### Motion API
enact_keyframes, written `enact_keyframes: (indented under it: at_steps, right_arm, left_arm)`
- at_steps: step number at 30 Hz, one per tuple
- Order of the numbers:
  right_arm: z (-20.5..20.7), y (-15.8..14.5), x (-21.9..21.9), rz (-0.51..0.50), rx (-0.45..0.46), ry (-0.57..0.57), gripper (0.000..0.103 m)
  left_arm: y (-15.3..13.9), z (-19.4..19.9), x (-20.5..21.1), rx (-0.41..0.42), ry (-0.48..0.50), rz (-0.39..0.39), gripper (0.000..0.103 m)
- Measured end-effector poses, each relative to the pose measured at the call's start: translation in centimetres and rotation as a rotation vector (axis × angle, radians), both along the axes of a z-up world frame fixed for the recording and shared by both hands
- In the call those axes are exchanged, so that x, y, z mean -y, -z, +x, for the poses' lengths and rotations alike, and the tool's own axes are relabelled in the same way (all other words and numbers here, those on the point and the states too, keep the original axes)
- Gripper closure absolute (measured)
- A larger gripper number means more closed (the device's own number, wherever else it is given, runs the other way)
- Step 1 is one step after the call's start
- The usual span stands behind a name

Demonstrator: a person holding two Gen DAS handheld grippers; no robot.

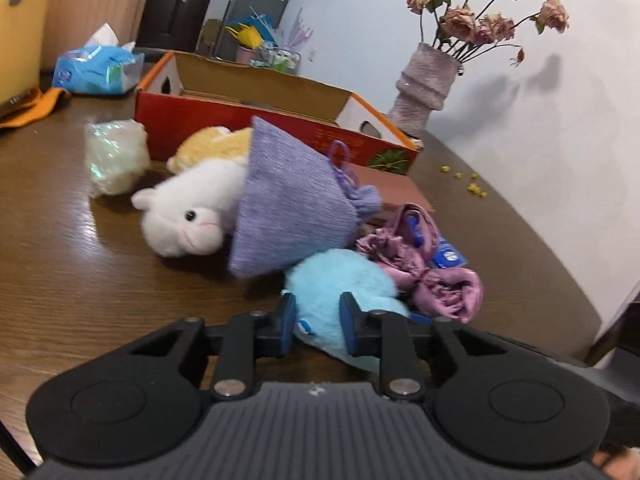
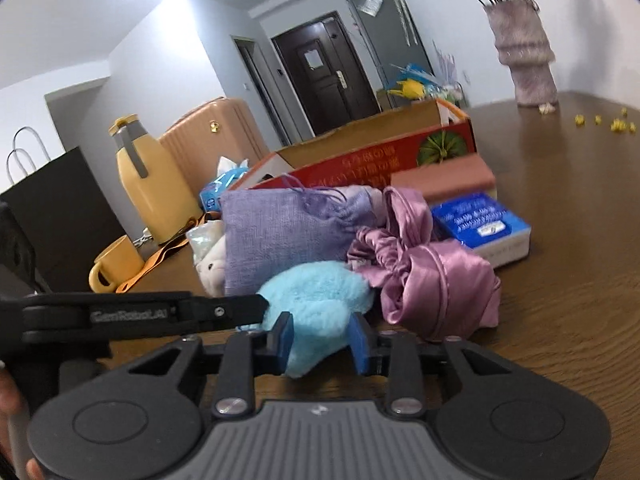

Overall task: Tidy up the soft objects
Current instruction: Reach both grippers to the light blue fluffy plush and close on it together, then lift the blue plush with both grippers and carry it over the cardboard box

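A light blue plush [image 1: 344, 280] lies on the brown table, nearest of a pile of soft things. My left gripper [image 1: 319, 316] is shut on its near end, both blue pads pressed into the fur. My right gripper [image 2: 322, 340] grips the same blue plush [image 2: 316, 296] from another side; the left gripper's black finger [image 2: 240, 308] reaches in from the left. Behind lie a lilac knitted pouch [image 1: 288, 208], a white plush [image 1: 184, 216], a yellow plush [image 1: 212, 146] and a crumpled pink satin cloth [image 1: 420, 264]. The open red cardboard box [image 1: 240, 120] stands behind the pile.
A vase of dried roses [image 1: 424, 80] stands at the back right, with yellow crumbs [image 1: 472, 186] near it. A tissue pack [image 1: 96, 68] and a shiny wrapped bundle [image 1: 114, 156] sit left. A blue carton [image 2: 484, 224], yellow jug [image 2: 152, 184] and mug [image 2: 116, 264] are also on the table.
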State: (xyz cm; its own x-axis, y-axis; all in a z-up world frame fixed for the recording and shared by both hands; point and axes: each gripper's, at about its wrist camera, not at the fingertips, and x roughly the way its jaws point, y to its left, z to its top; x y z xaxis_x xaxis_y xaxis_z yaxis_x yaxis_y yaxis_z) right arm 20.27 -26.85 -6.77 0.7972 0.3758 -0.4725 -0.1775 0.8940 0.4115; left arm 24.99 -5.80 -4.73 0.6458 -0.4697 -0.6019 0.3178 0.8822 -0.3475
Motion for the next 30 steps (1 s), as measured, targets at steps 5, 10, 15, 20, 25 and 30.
enact_keyframes:
  at_steps: [5, 10, 15, 20, 25, 30]
  right_arm:
    - [1.1, 1.0, 0.5, 0.060, -0.010, -0.008, 0.052]
    - [0.7, 1.0, 1.2, 0.106, -0.039, -0.062, 0.072]
    - [-4.4, -0.3, 0.3, 0.017, -0.030, -0.115, 0.070]
    - [-8.7, -0.6, 0.4, 0.035, 0.011, -0.081, 0.065]
    - [-7.8, -0.4, 1.1, 0.093, -0.012, -0.018, 0.064]
    - [-6.3, 1.1, 1.5, 0.159, -0.081, 0.013, 0.062]
  left_arm:
    - [0.2, -0.4, -0.1, -0.007, -0.002, -0.024, 0.080]
    - [-0.3, -2.3, 0.4, 0.000, 0.002, 0.016, 0.083]
    - [-0.5, -8.0, -0.6, -0.028, 0.061, 0.037, 0.082]
    - [-0.8, -9.9, -2.1, -0.006, -0.002, -0.004, 0.071]
    - [-0.6, -8.3, -2.5, -0.018, -0.035, -0.074, 0.062]
    - [0.4, -6.9, -2.4, -0.071, 0.002, -0.127, 0.076]
